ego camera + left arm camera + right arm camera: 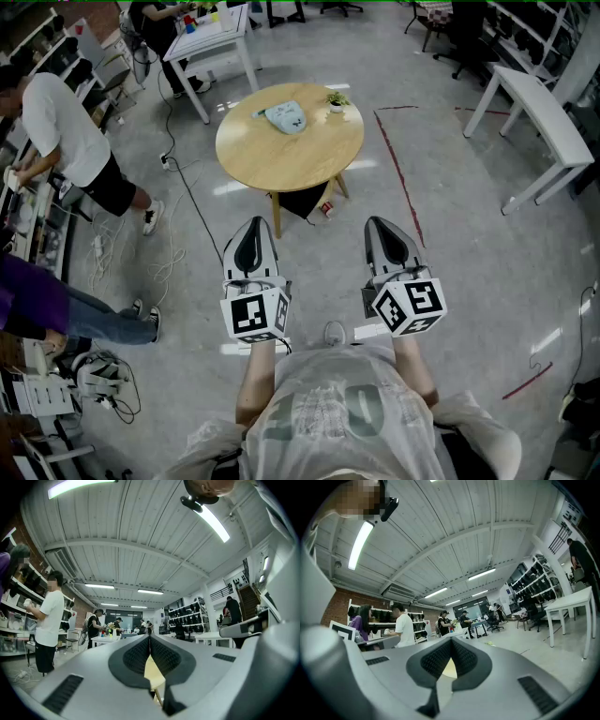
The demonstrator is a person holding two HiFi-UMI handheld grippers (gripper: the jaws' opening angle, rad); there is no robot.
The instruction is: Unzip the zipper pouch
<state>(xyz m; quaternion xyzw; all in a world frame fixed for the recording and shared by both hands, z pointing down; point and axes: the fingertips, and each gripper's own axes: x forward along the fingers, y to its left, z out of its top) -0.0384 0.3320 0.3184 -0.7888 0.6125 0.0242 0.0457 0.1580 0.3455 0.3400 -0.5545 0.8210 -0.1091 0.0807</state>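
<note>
A pale blue-green zipper pouch [286, 116] lies on the far part of a round wooden table [281, 155]. I hold both grippers level in front of me, well short of the table. My left gripper [251, 230] is shut with nothing in it; in the left gripper view its dark pads [150, 641] meet at the tips. My right gripper [385, 225] is likewise shut and empty, with its pads [451, 649] touching. The pouch is far from both and does not show in either gripper view.
A small potted plant [337, 99] stands on the table near the pouch. A white table [532, 117] is at the right, another white table [208, 37] at the back left. A person in a white shirt [66, 131] stands at left by shelves. Cables [173, 202] trail across the floor.
</note>
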